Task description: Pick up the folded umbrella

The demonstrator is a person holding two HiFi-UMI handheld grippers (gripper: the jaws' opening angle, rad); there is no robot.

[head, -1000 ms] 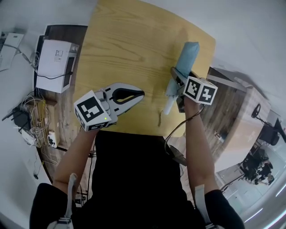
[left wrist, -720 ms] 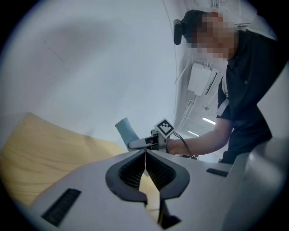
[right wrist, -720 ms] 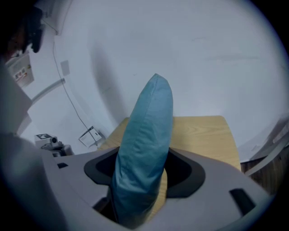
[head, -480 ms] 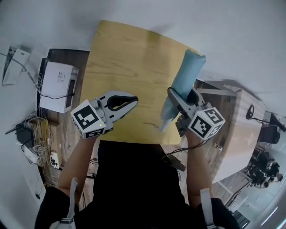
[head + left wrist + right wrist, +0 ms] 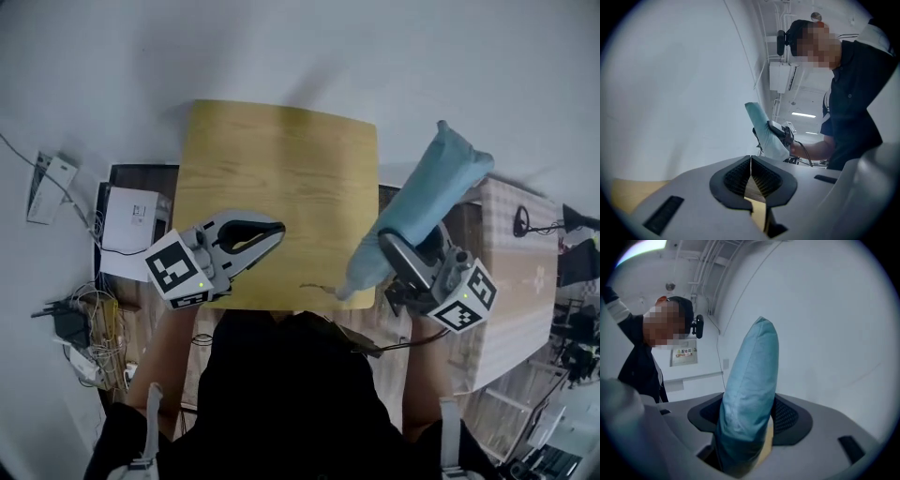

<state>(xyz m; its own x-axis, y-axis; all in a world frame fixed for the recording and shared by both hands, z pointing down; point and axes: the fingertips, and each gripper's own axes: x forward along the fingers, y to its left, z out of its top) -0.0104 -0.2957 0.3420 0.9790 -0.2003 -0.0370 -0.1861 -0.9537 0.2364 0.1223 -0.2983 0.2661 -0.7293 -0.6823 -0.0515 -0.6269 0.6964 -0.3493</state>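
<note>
Here, right gripper (image 5: pixel 405 251) jaws pinching folded umbrella (image 5: pixel 427 197), left gripper (image 5: pixel 278 229) jaws pressed together.

Just the one folded umbrella (image 5: pixel 417 214). Two tongs: left tongs (image 5: pixel 277 228), right tongs (image 5: pixel 392 246). Two marker cubes as well, left cube (image 5: pixel 178 270) and right cube (image 5: pixel 466 298). One wooden tabletop (image 5: pixel 281 159). Off left, one white box (image 5: pixel 131 220); off right, one pale checked table (image 5: pixel 525 272). One person (image 5: pixel 281 403) in black.
</note>
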